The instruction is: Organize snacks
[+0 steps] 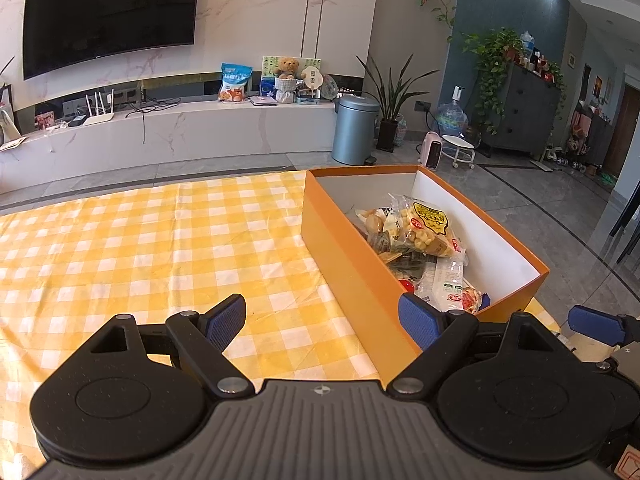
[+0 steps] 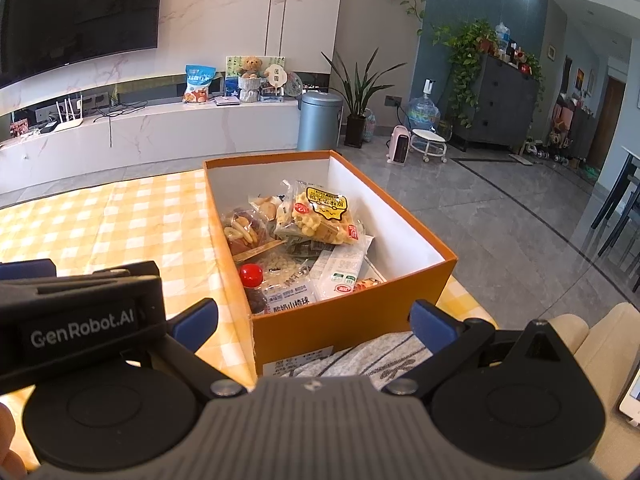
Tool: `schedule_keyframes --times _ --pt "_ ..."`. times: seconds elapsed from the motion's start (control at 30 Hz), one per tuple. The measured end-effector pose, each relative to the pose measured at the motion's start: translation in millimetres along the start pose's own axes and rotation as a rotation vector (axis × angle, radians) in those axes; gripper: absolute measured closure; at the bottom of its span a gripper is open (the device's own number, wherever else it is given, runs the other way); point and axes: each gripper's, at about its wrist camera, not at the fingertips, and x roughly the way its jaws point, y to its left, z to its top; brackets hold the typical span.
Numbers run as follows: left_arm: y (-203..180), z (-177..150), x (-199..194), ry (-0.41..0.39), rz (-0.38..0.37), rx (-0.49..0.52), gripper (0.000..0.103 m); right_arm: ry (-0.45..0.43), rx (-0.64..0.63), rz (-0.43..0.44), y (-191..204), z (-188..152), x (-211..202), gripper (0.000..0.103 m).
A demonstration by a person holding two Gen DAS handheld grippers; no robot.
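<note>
An orange box (image 1: pixel 352 264) with white inner walls (image 2: pixel 352 320) stands at the right end of a yellow checked tablecloth (image 1: pixel 160 240). It holds several snack packets, with a yellow puffed-corn bag (image 1: pixel 430 228) (image 2: pixel 324 216) on top, a red-capped bottle (image 2: pixel 251 276) and a white packet (image 2: pixel 340 268). My left gripper (image 1: pixel 322 320) is open and empty, low over the cloth beside the box's near left corner. My right gripper (image 2: pixel 314 322) is open and empty, just before the box's near wall.
A white TV console (image 1: pixel 180 132) with a television (image 1: pixel 108 12) runs along the far wall. A grey bin (image 1: pixel 354 130), plants (image 1: pixel 394 100) and a water jug (image 1: pixel 452 118) stand on the floor beyond. The left gripper's body (image 2: pixel 76 312) fills the right wrist view's left side.
</note>
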Motion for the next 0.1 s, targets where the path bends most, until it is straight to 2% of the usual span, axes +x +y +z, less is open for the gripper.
schedule_keyframes --times 0.1 --pt "0.5 0.0 -0.4 0.001 0.005 0.000 0.002 0.003 0.000 0.003 0.9 0.0 -0.1 0.003"
